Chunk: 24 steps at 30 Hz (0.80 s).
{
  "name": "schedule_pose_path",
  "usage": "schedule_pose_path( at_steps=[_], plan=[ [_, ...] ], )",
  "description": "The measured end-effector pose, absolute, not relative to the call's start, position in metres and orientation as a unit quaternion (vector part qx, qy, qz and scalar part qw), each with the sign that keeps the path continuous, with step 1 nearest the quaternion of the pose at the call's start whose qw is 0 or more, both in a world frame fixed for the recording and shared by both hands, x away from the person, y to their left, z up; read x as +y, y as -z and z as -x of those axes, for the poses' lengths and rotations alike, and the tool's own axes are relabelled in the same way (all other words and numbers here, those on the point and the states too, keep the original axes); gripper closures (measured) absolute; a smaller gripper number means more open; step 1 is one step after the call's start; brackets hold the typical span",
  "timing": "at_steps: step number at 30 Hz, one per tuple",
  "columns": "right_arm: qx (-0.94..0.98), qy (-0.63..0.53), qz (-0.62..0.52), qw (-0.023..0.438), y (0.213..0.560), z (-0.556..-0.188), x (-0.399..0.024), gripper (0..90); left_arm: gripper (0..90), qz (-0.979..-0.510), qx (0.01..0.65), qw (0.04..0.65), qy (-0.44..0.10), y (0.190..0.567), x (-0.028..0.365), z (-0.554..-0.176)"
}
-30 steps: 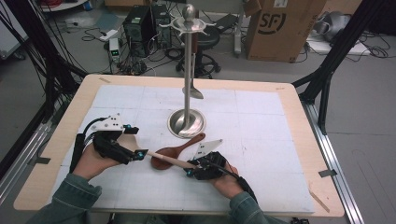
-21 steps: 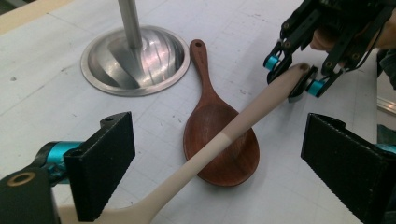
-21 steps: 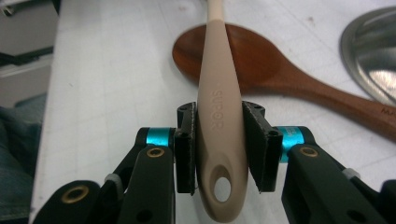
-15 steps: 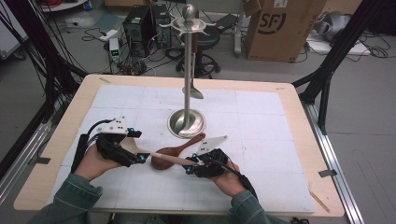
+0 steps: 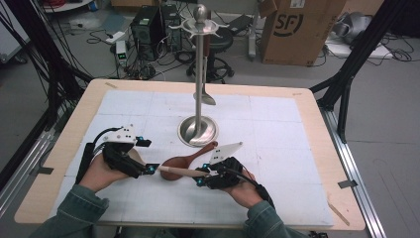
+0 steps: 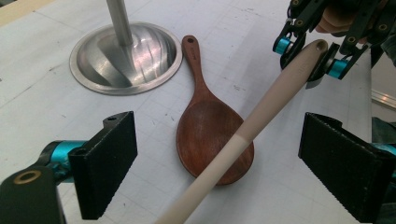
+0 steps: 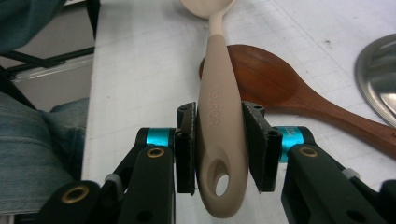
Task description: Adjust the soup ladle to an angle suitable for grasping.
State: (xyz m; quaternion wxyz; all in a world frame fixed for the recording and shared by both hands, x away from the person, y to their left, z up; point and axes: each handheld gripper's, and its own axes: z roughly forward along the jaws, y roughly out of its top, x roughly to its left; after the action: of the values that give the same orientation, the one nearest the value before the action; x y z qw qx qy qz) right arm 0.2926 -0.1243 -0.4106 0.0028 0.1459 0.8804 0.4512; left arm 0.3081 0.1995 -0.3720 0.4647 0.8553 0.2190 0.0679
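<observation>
The pale spoon (image 5: 181,171) has tilted slightly since earlier, low at centre frame. The right claw (image 7: 218,145) grips its handle; the left claw (image 6: 219,172) gapes around its shaft, over the wooden spoon (image 6: 210,135).

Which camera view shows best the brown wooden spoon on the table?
The left gripper view: the wooden spoon lies whole and near, only crossed by the beige spoon. The right gripper view shows part of its bowl and handle; the high view shows it small.

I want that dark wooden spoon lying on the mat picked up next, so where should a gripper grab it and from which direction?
Probably by the narrow handle of the wooden spoon, coming straight down from above with jaws across it. The spoon lies flat, its bowl is wide and partly under the beige spoon clamped in the right gripper. The handle end nears the stand's base, so grip mid-handle.
</observation>
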Motion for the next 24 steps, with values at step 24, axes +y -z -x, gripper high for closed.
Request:
schedule_pose_path(
  at_steps=[24],
  plan=[
    [0.869,-0.478,-0.128,-0.011,0.376,-0.297,-0.125,68.3,21.9,-0.872,0.191,0.449,-0.038,0.380,0.189,-0.306]
  ],
)
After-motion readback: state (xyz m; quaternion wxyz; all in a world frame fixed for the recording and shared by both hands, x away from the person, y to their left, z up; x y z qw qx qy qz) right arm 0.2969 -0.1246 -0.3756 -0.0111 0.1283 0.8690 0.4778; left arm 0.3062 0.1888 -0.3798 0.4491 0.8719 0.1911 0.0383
